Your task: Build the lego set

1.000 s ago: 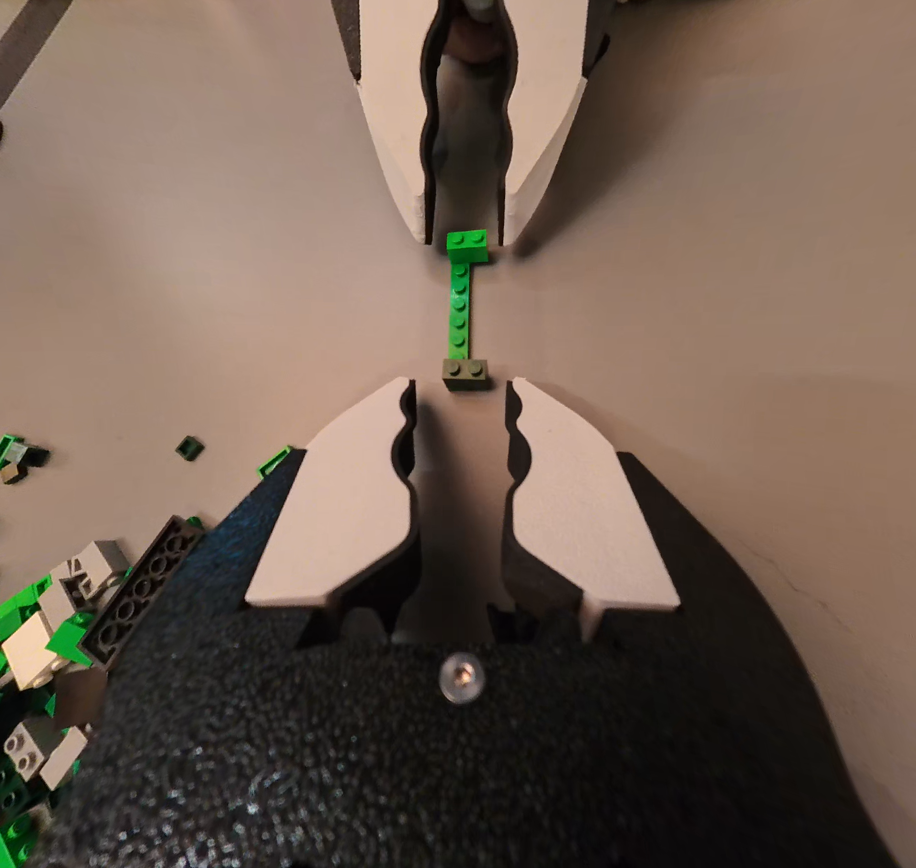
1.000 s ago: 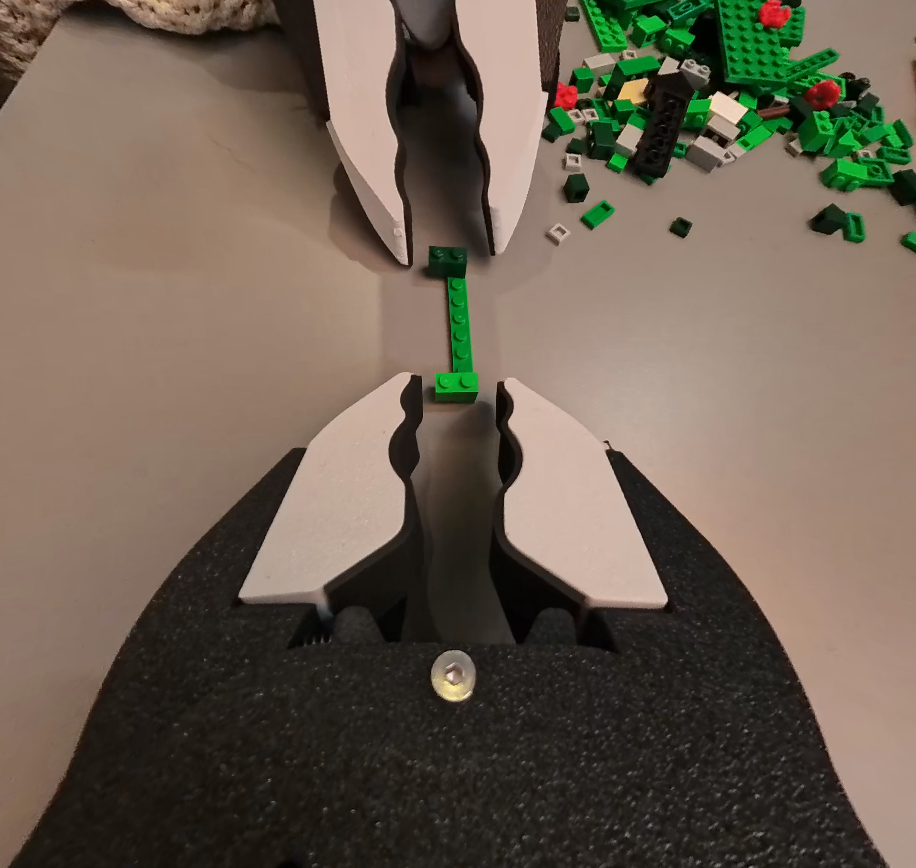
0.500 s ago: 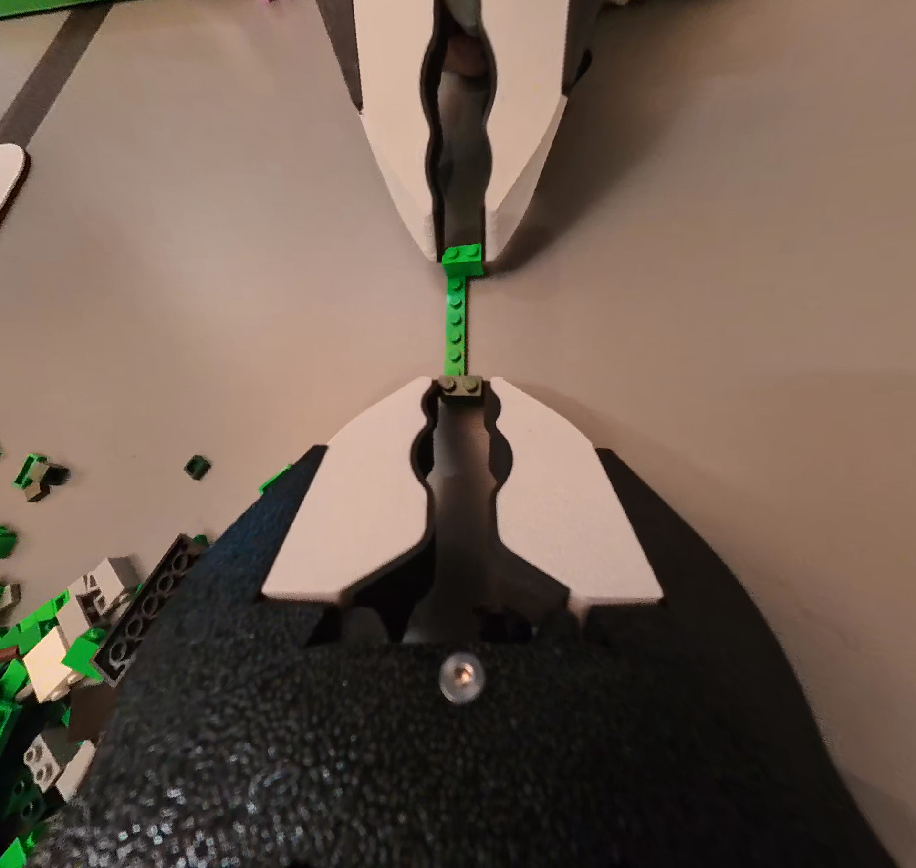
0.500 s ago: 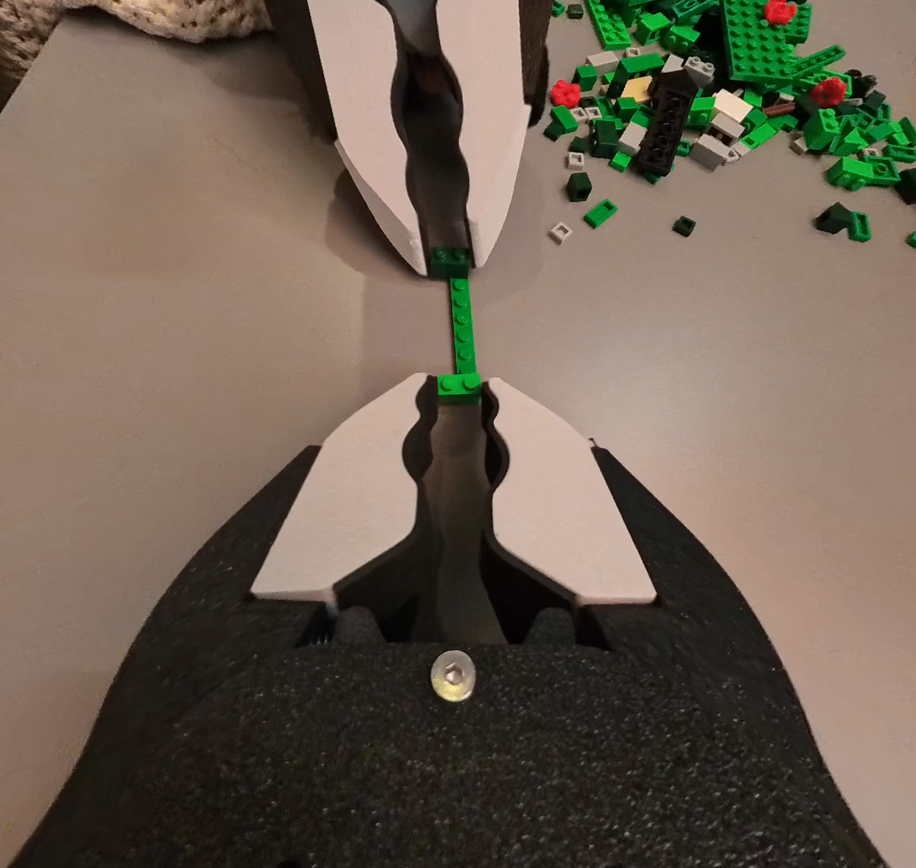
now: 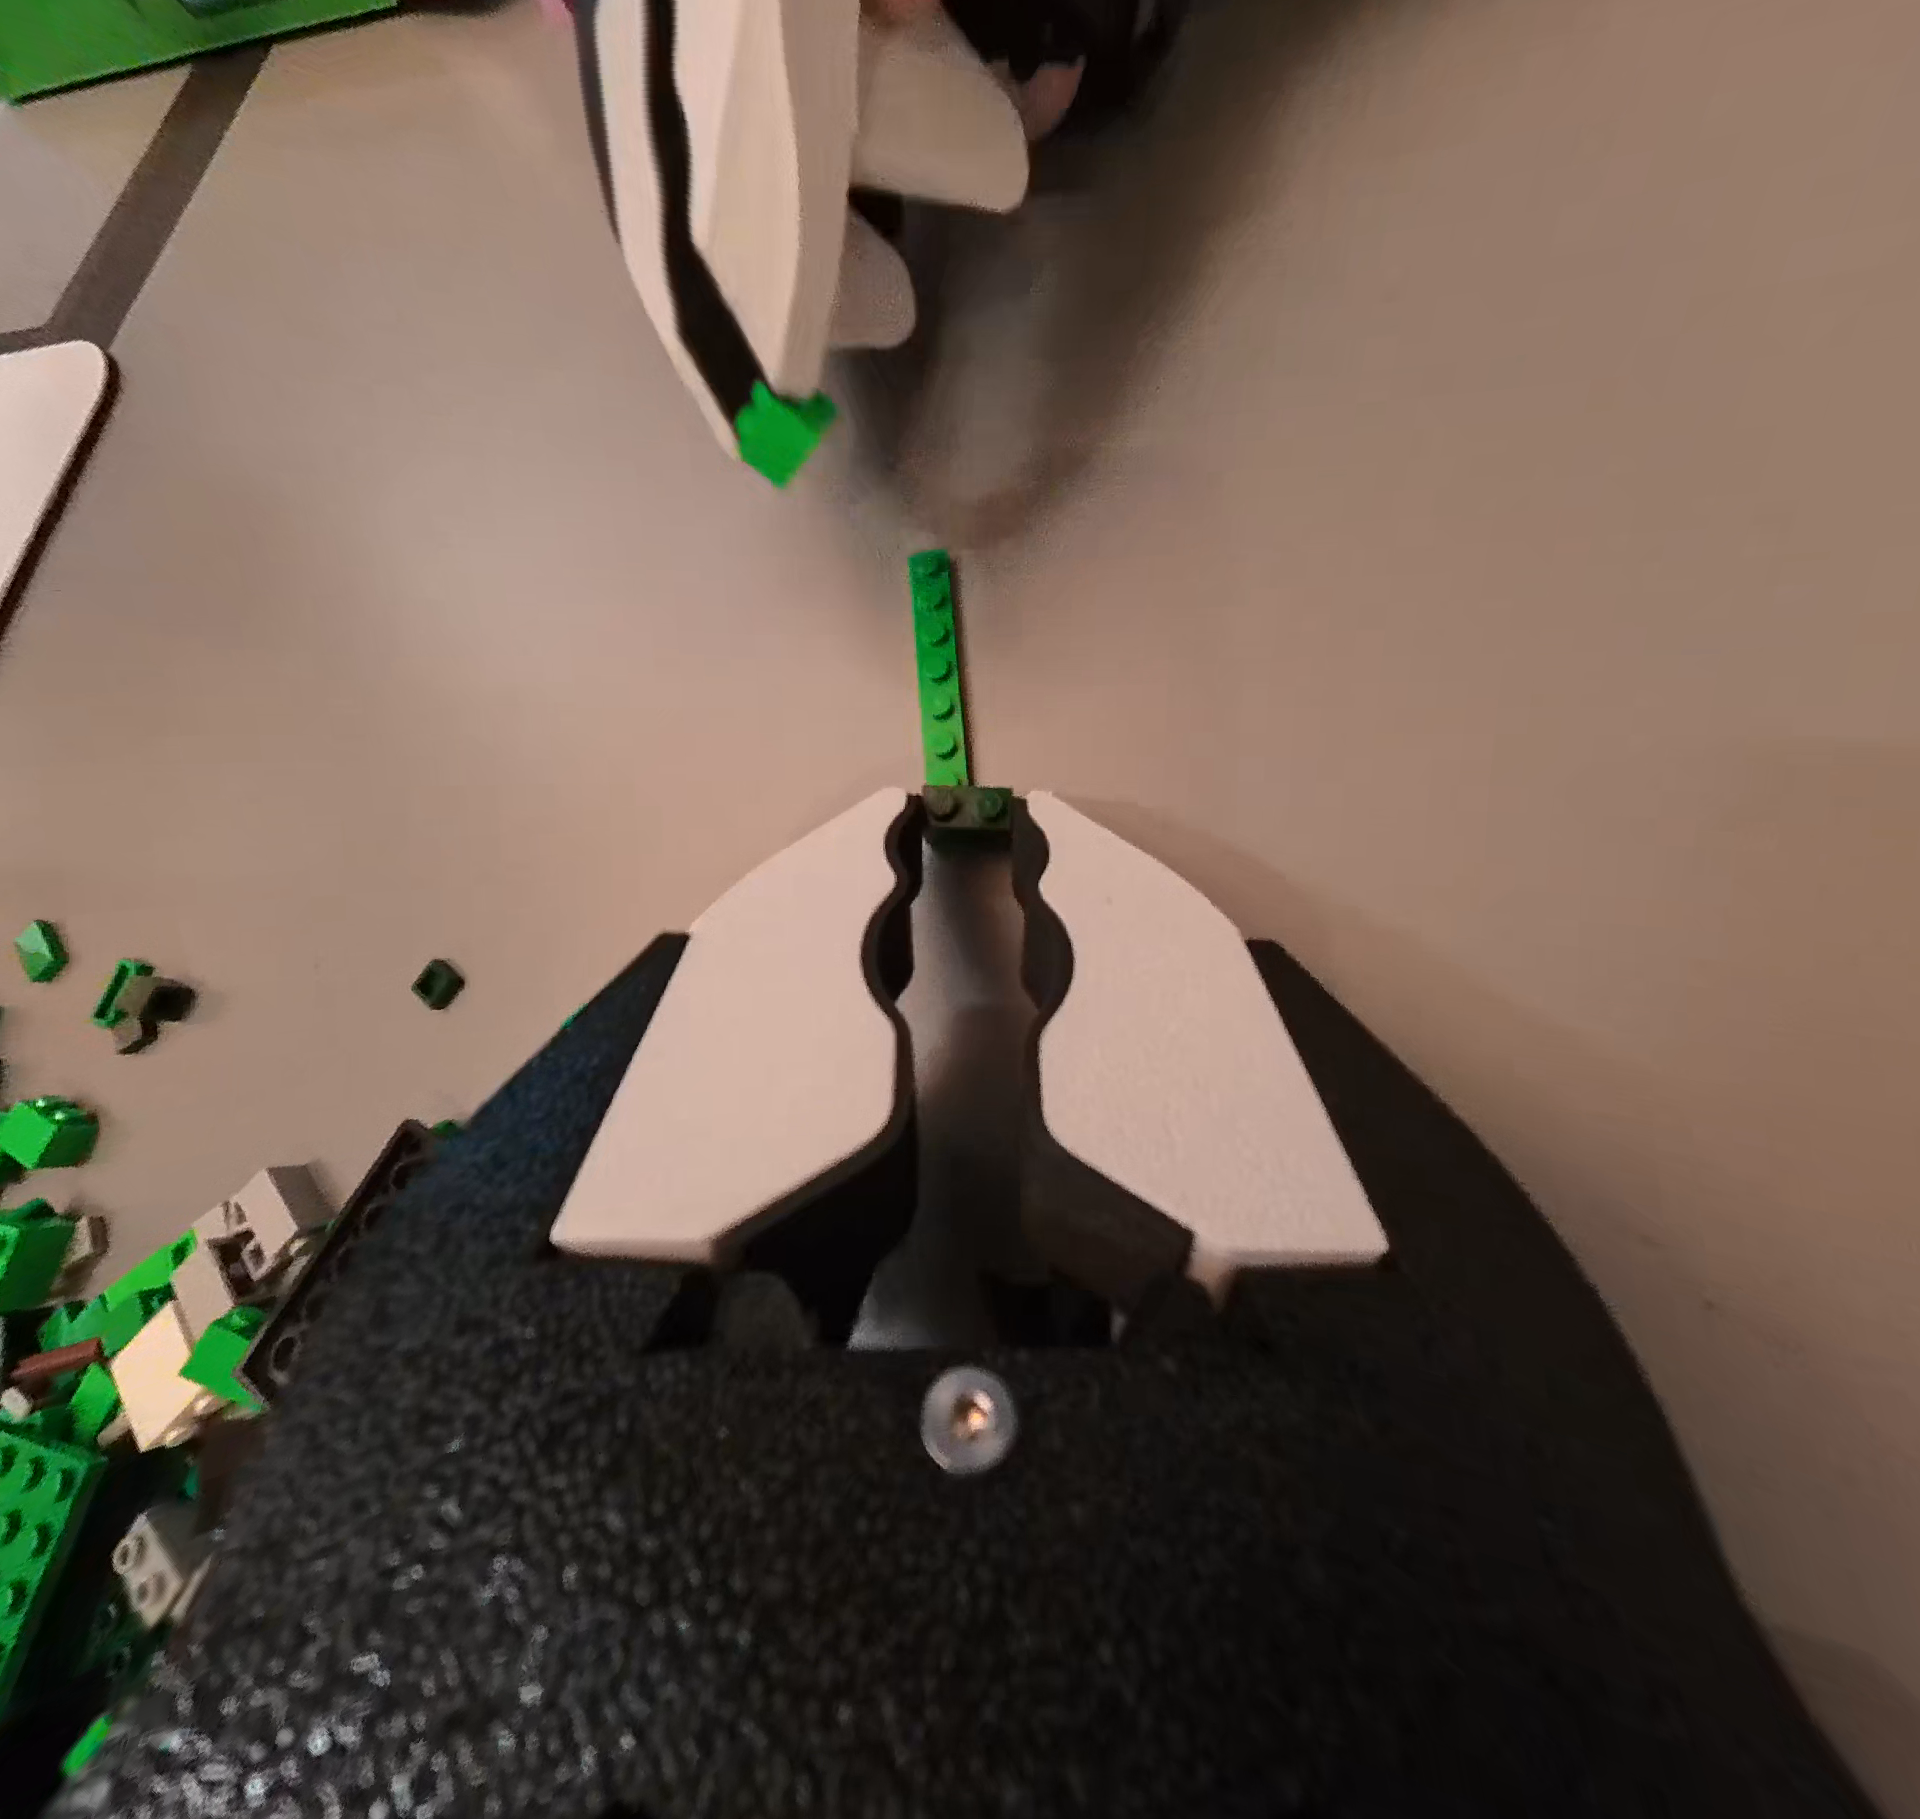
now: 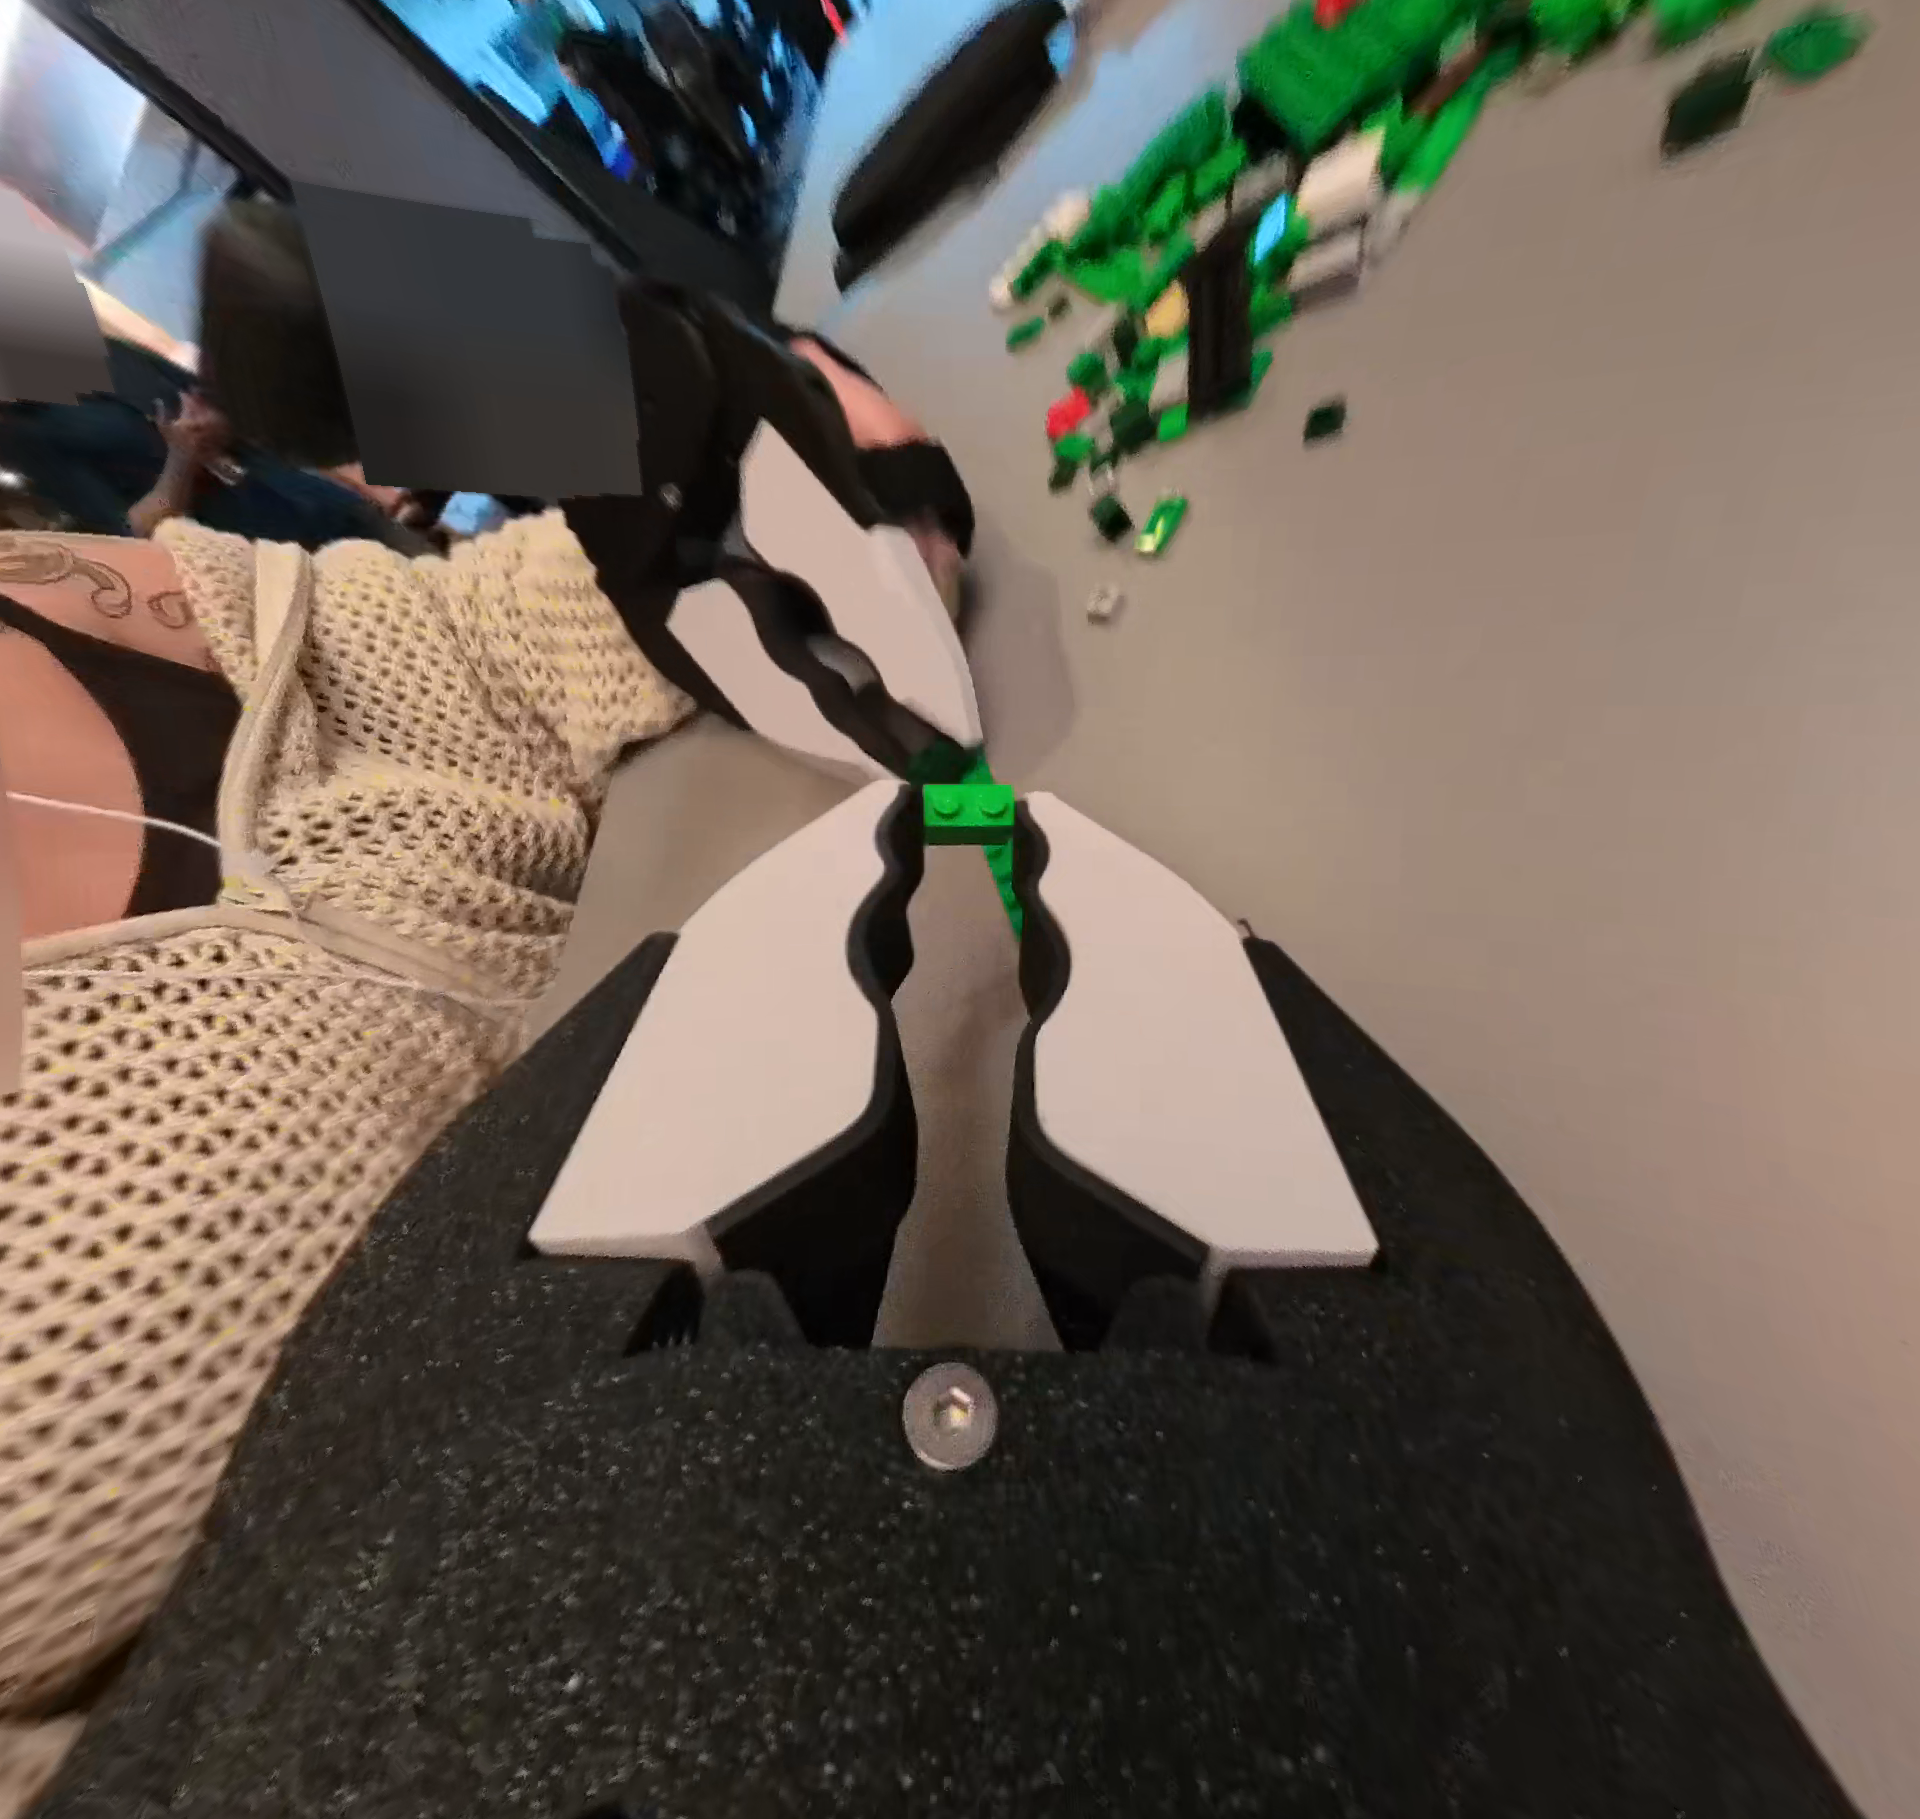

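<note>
Barely started. Left gripper (image 5: 968,811) pinching dark green brick (image 5: 970,817) on the long green plate (image 5: 941,670); right gripper (image 6: 968,813) pinching bright green brick (image 6: 968,813), lifted clear. Brick pile (image 6: 1278,242) unsorted, most assembly left.

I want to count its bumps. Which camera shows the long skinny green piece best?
The left wrist view: the long green plate lies sharp and whole, running away from the left claw, which pinches the dark green brick at its near end. The right wrist view shows only a blurry sliver behind the bright green brick.
</note>
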`<state>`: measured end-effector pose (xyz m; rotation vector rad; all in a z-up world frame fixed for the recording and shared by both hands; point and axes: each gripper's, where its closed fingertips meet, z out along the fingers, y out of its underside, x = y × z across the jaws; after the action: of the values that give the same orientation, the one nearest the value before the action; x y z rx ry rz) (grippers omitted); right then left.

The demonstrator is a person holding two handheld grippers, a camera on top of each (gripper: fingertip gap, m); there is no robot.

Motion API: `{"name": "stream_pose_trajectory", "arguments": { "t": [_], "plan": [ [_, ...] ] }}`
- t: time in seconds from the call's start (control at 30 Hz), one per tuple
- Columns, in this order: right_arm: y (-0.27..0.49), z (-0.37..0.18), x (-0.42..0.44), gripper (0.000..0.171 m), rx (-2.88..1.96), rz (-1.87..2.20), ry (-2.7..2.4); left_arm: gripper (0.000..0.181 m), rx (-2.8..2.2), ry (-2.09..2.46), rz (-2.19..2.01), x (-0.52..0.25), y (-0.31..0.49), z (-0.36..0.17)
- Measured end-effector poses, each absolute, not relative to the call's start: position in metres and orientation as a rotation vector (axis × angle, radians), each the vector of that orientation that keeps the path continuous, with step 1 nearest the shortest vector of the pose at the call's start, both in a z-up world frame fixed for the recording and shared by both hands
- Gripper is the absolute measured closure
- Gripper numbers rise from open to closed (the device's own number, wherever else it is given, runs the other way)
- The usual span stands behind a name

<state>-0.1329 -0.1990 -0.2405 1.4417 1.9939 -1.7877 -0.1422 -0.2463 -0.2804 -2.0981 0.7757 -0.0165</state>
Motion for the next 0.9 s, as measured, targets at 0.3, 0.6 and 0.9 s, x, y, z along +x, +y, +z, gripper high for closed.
{"name": "stream_pose_trajectory", "arguments": {
  "t": [0.3, 0.6, 0.9],
  "plan": [
    [-0.234, -0.273, -0.137, 0.155, 1.174, -1.415, 2.933, 0.166, -2.107, 0.75, -0.066, -0.142, -0.247, -0.28],
    [-0.234, -0.277, -0.134, 0.155, 1.122, -1.341, 3.026, 0.166, -2.207, 0.538, -0.319, -0.142, -0.249, -0.279],
    [-0.235, -0.277, -0.133, 0.155, 1.088, -1.366, 3.037, 0.166, -2.088, 0.143, -0.83, -0.149, -0.255, -0.254]
  ]
}}
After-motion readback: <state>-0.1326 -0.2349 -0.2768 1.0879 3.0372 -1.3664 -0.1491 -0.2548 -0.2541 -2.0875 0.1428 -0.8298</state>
